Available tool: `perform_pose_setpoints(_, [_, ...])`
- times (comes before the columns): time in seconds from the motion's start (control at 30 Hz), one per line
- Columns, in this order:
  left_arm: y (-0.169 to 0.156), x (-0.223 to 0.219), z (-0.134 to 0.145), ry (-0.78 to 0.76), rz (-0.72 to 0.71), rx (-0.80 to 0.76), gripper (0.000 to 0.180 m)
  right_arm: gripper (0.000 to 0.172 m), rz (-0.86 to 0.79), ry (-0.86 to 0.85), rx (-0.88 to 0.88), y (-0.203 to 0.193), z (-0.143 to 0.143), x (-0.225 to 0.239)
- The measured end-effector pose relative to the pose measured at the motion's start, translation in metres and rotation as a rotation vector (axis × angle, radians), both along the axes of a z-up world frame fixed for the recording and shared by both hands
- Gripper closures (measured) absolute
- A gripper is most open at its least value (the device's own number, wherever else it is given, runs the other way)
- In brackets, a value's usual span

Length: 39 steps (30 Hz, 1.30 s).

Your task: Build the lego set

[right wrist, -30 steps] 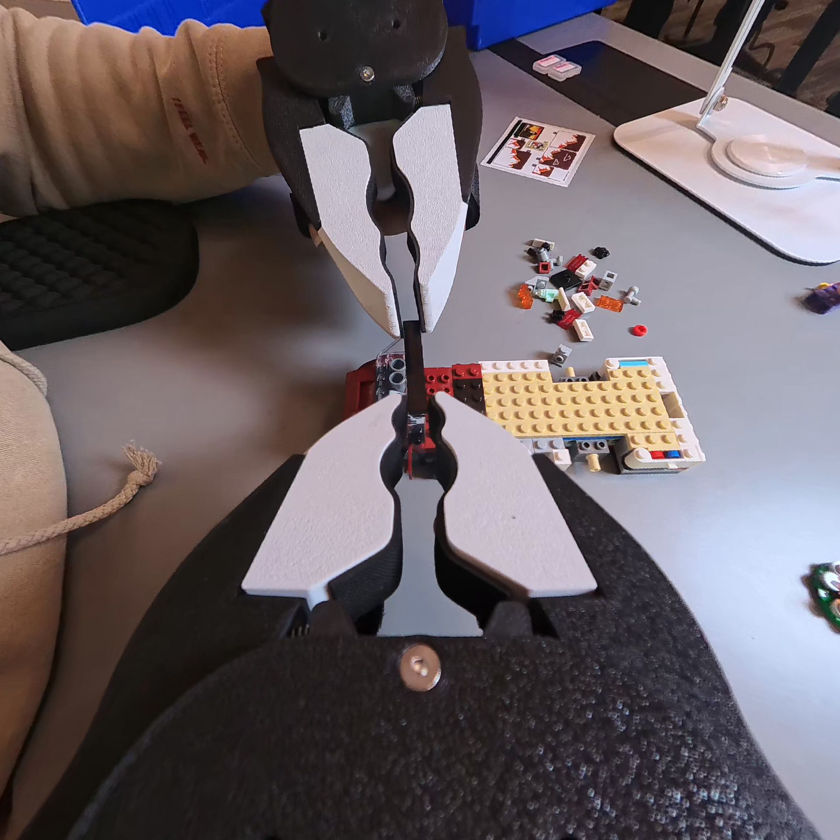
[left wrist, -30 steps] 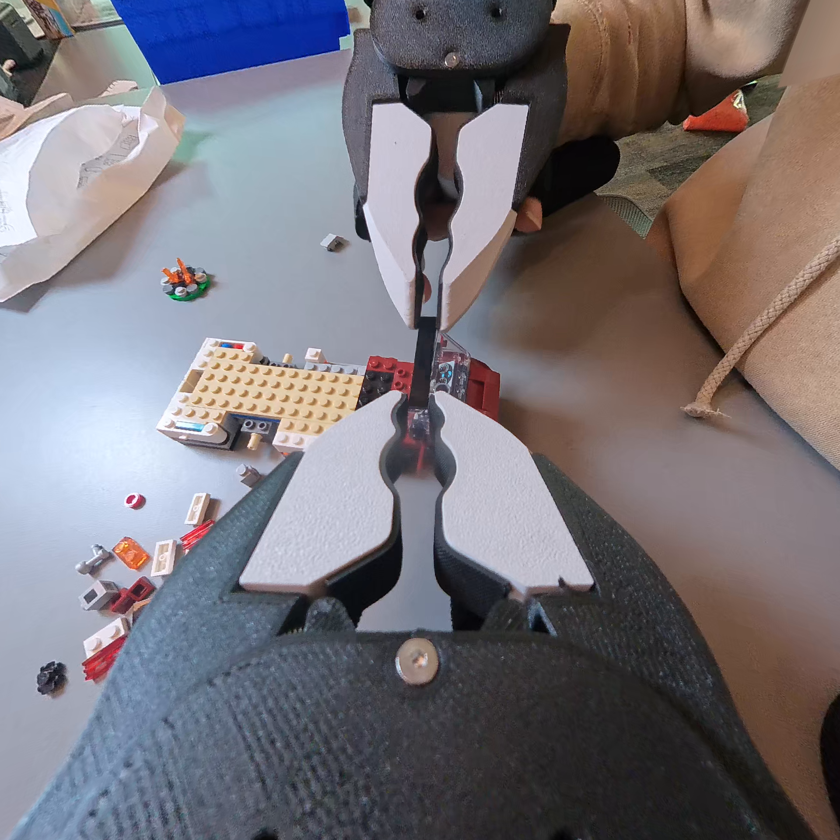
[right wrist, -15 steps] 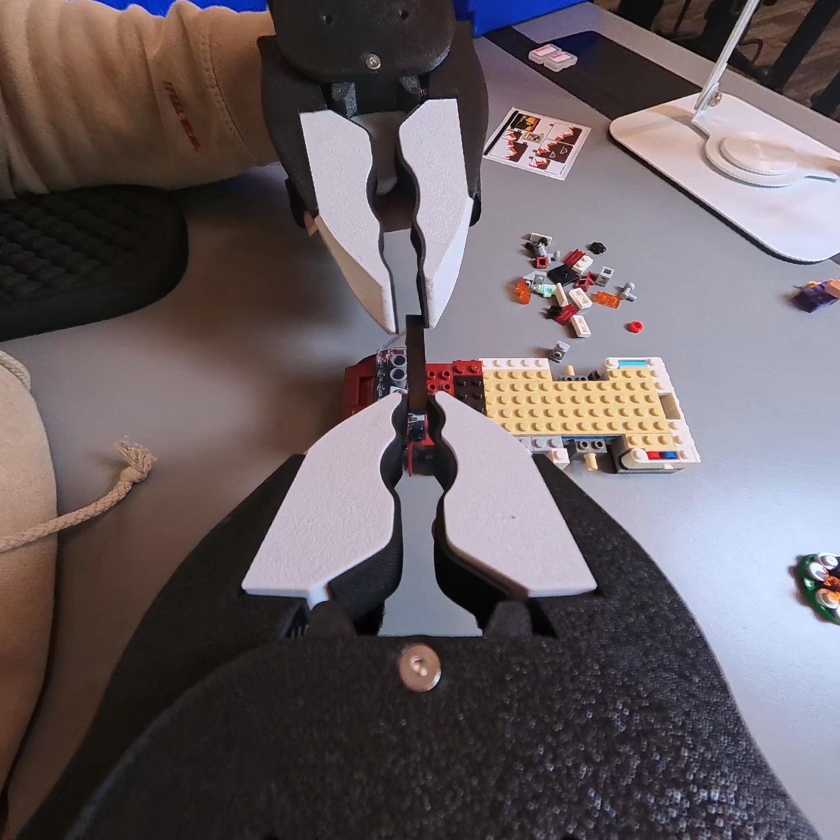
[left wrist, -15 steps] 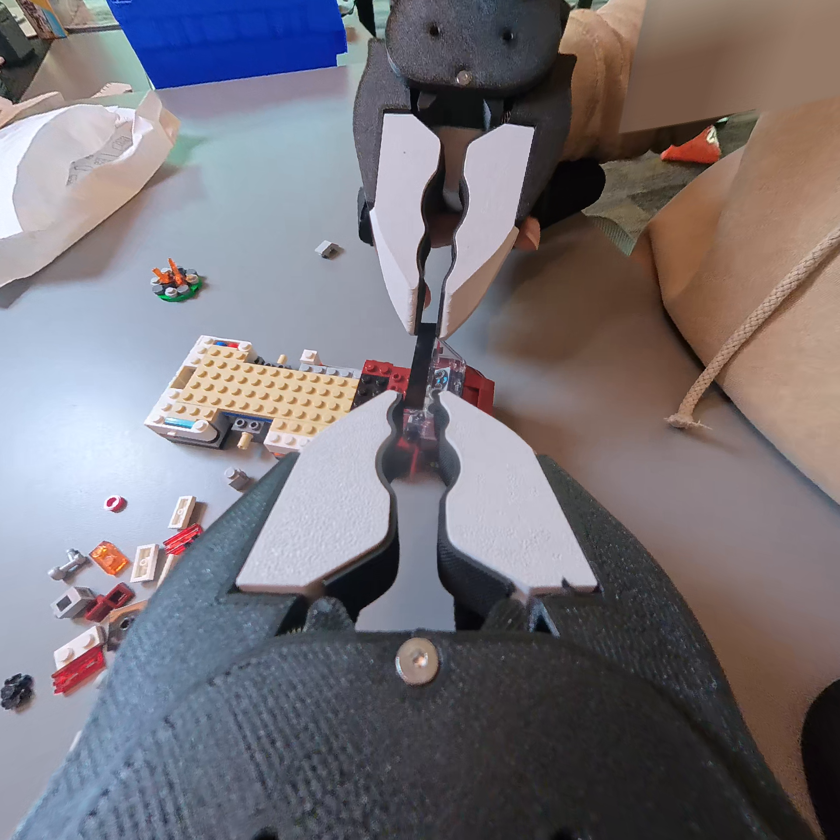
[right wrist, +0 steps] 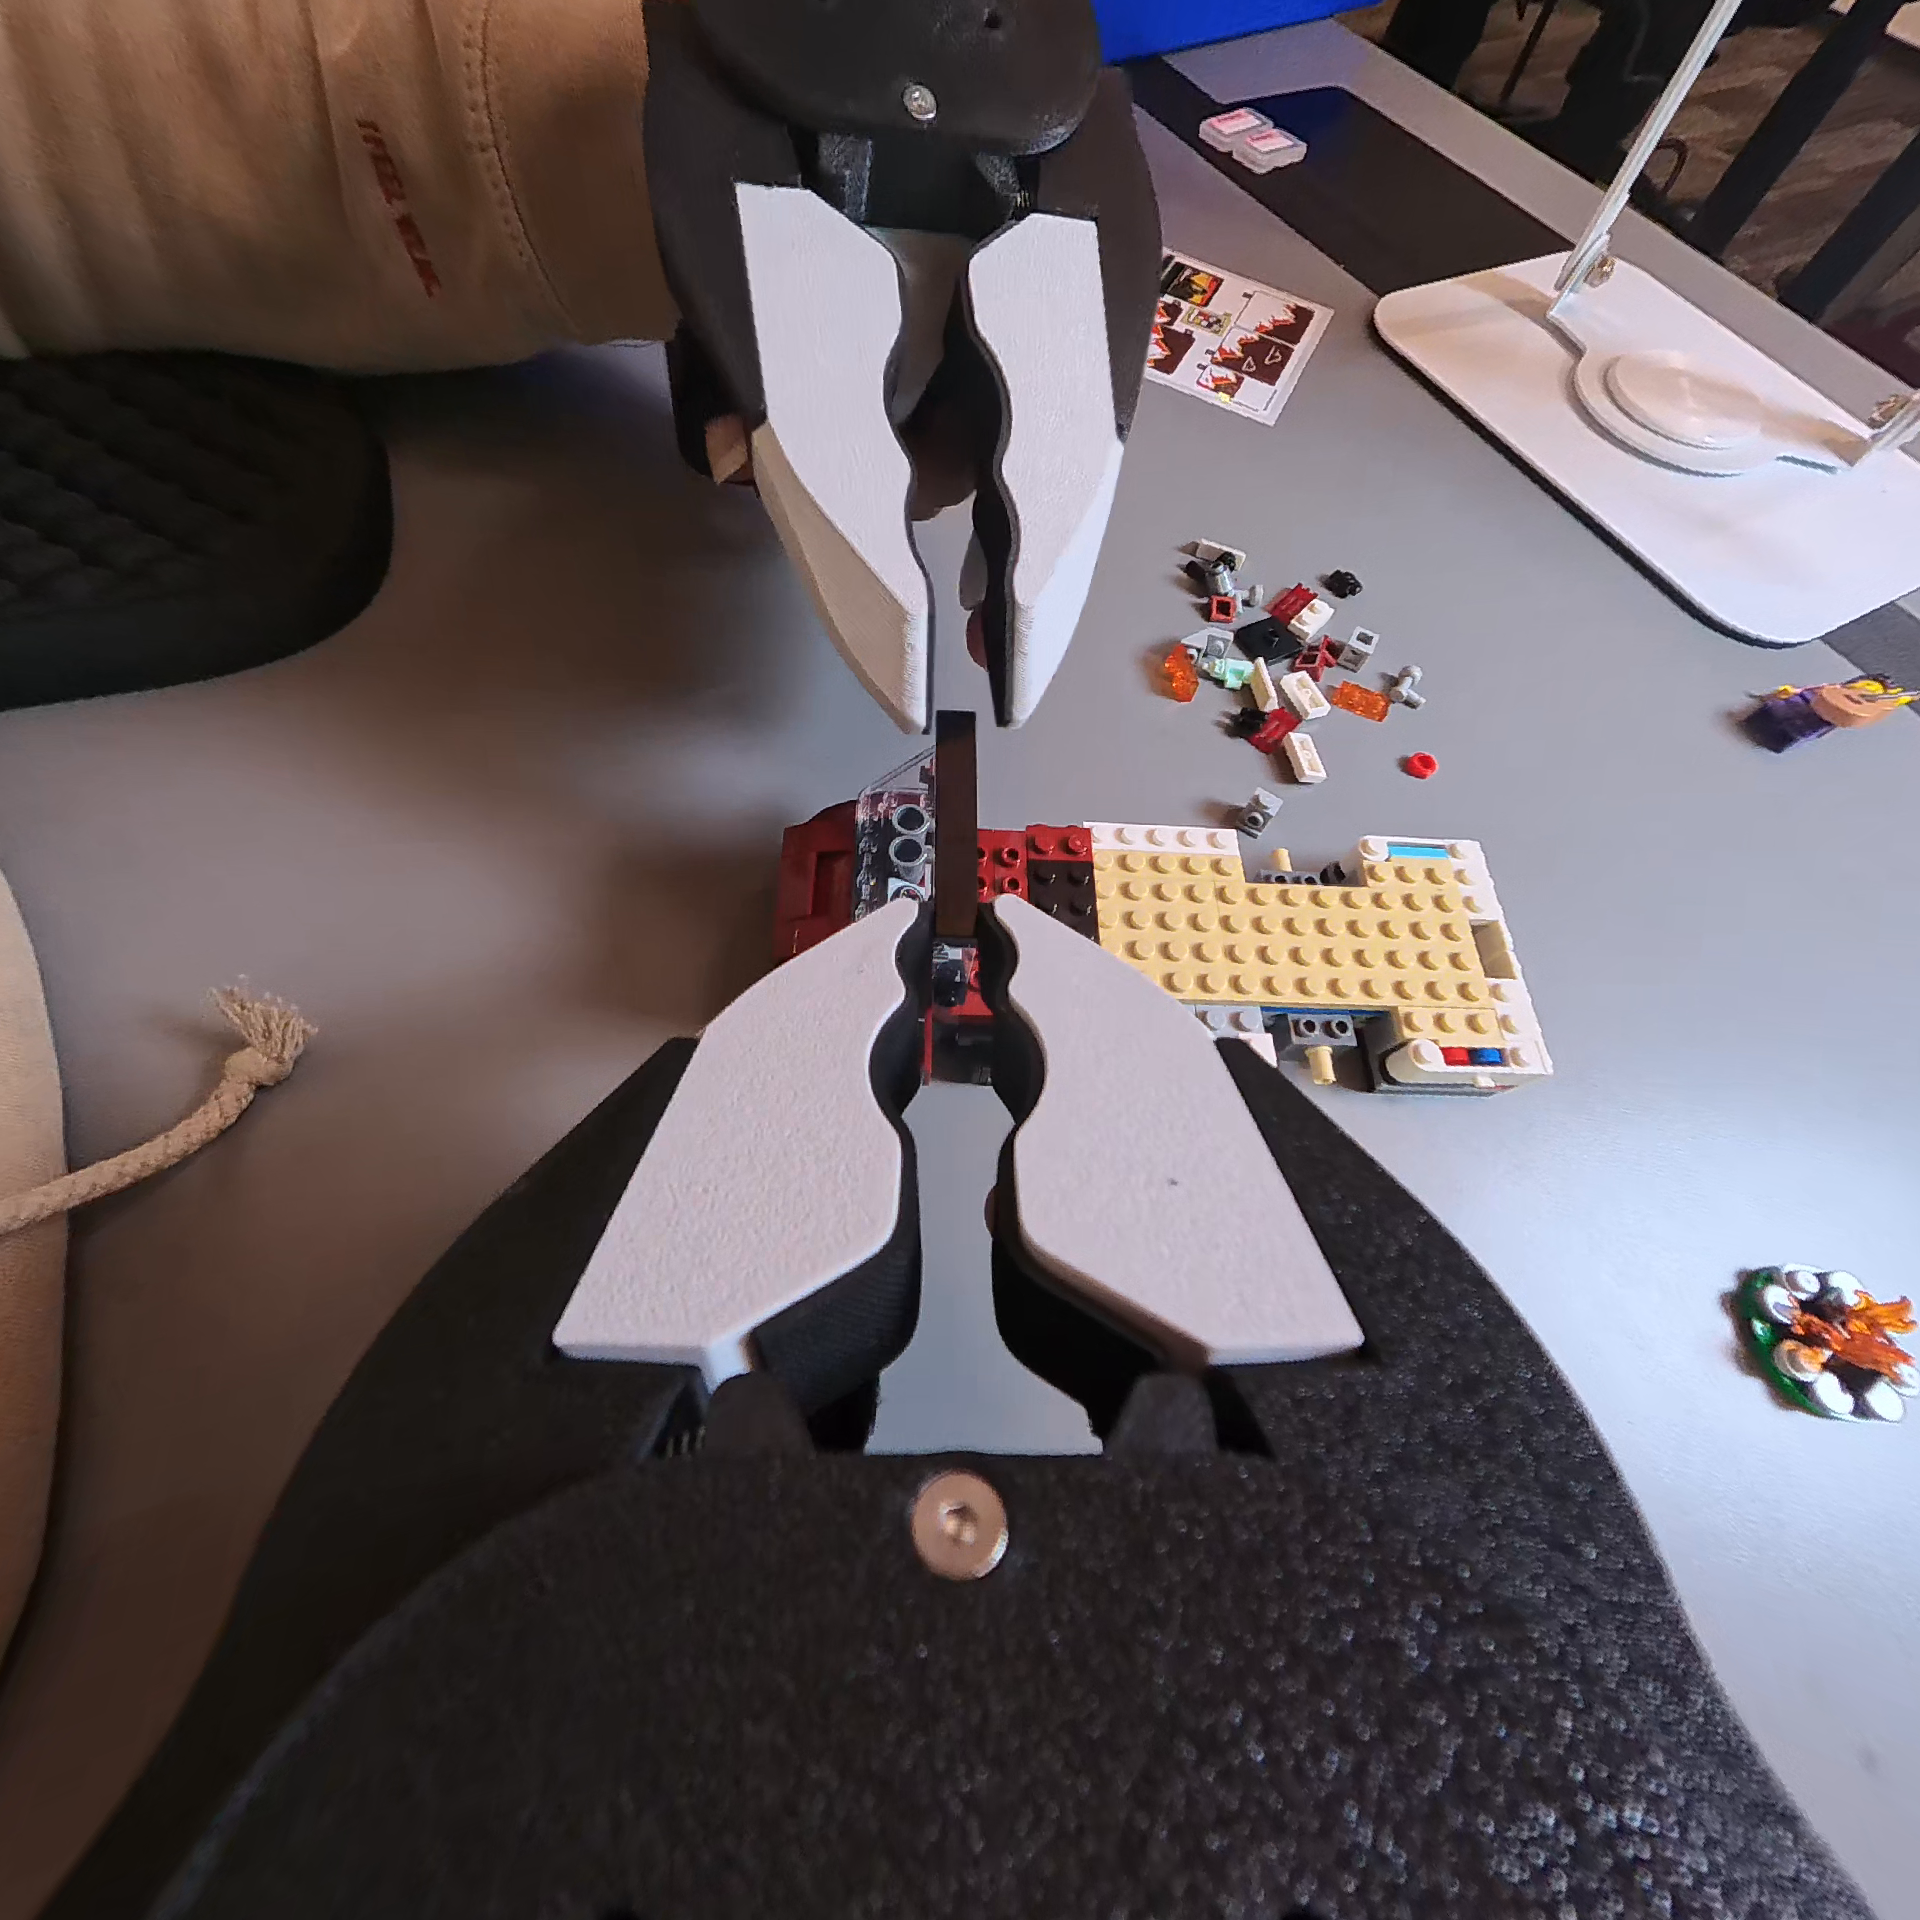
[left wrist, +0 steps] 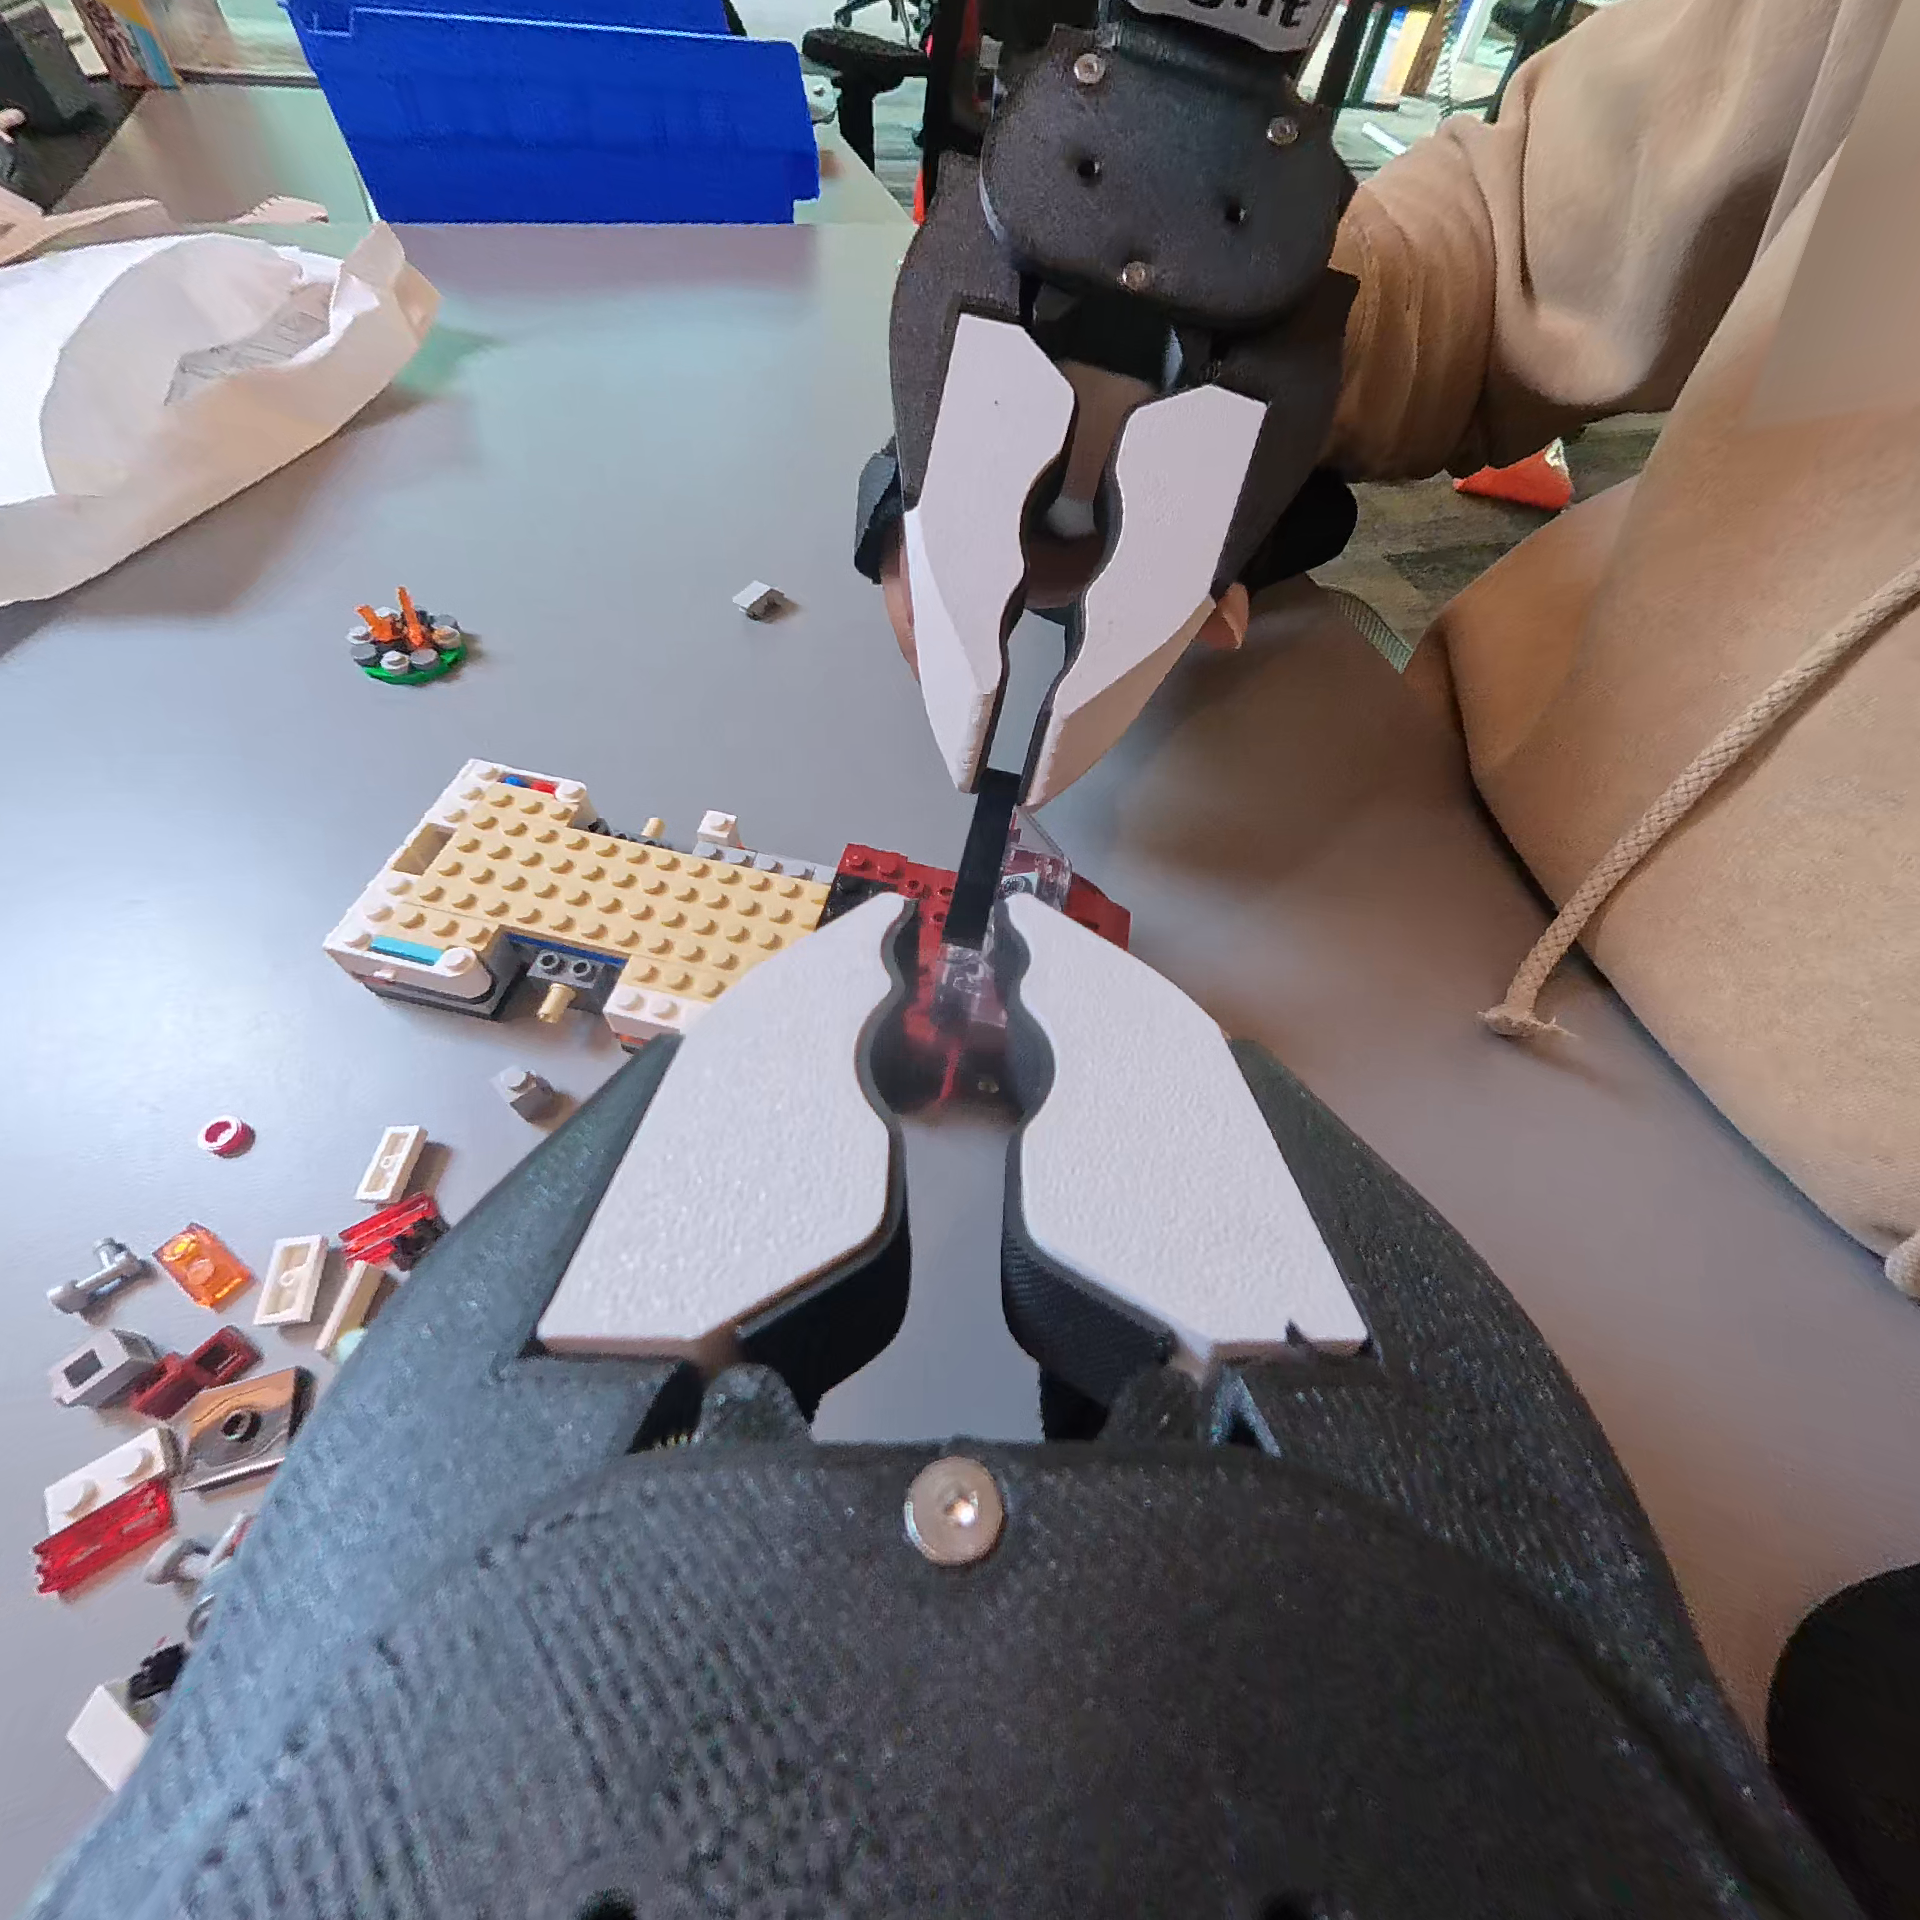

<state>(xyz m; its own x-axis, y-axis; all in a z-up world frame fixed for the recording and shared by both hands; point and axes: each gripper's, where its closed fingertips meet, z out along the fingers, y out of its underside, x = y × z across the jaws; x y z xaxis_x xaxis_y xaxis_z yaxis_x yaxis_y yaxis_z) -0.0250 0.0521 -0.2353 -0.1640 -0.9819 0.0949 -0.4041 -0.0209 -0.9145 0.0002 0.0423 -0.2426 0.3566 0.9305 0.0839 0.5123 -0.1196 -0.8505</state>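
Observation:
A thin black bar (left wrist: 977,862) hangs between my two grippers, above a brick model with a tan studded deck (left wrist: 582,883) and a dark red front (left wrist: 894,873). My right gripper (right wrist: 956,920) is shut on one end of the bar (right wrist: 956,831). In the left wrist view it (left wrist: 997,774) pinches the bar's far end. My left gripper (left wrist: 954,920) is open, with the bar's near end between its pads and a gap on each side. In the right wrist view its (right wrist: 961,717) tips stand apart just over the bar's end. The model (right wrist: 1299,935) lies on the grey table.
Loose small bricks (left wrist: 208,1351) (right wrist: 1278,665) lie beside the model. There is a small campfire build (left wrist: 405,644), a white paper bag (left wrist: 156,395), a blue bin (left wrist: 582,114), a leaflet (right wrist: 1236,332), a white stand base (right wrist: 1662,436) and a black cushion (right wrist: 156,520). A person's beige sleeves are close by. From either gripper's tips it is about 20 cm to the small campfire build (left wrist: 405,644). Look for it in the right wrist view (right wrist: 1804,1298) too.
My left gripper's jaws opened off the black bar's end and it drew back slightly. My right gripper kept its hold on the bar.

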Motion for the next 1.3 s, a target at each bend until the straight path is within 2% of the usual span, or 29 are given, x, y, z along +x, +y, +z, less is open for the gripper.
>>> perform_pose_setpoints(0.37, [-0.001,0.000,-0.006,0.060,-0.010,-0.012,0.172,0.164,-0.002,0.000,-0.016,0.000,0.000,-0.001])
perform_pose_setpoints(0.77, [-0.001,0.000,-0.010,0.210,-0.040,-0.098,0.172,0.163,-0.027,0.058,-0.216,-0.002,-0.003,-0.001])
perform_pose_setpoints(1.03, [-0.002,0.000,-0.011,0.224,-0.021,-0.162,0.172,0.163,-0.037,0.096,-0.260,-0.003,-0.004,-0.001])
perform_pose_setpoints(1.17, [-0.001,0.000,-0.009,0.219,-0.020,-0.139,0.172,0.163,-0.035,0.105,-0.226,-0.003,-0.002,-0.002])
perform_pose_setpoints(1.2, [-0.002,0.000,-0.009,0.215,-0.027,-0.105,0.170,0.154,-0.023,0.101,-0.226,-0.004,-0.003,-0.003])
perform_pose_setpoints(1.23, [-0.005,-0.001,-0.009,0.215,-0.041,-0.091,0.155,0.144,-0.008,0.104,-0.231,-0.006,-0.003,-0.004])
perform_pose_setpoints(1.3, [-0.007,-0.001,0.000,0.166,-0.019,-0.102,0.145,0.136,0.012,0.158,-0.231,-0.009,0.006,-0.005])
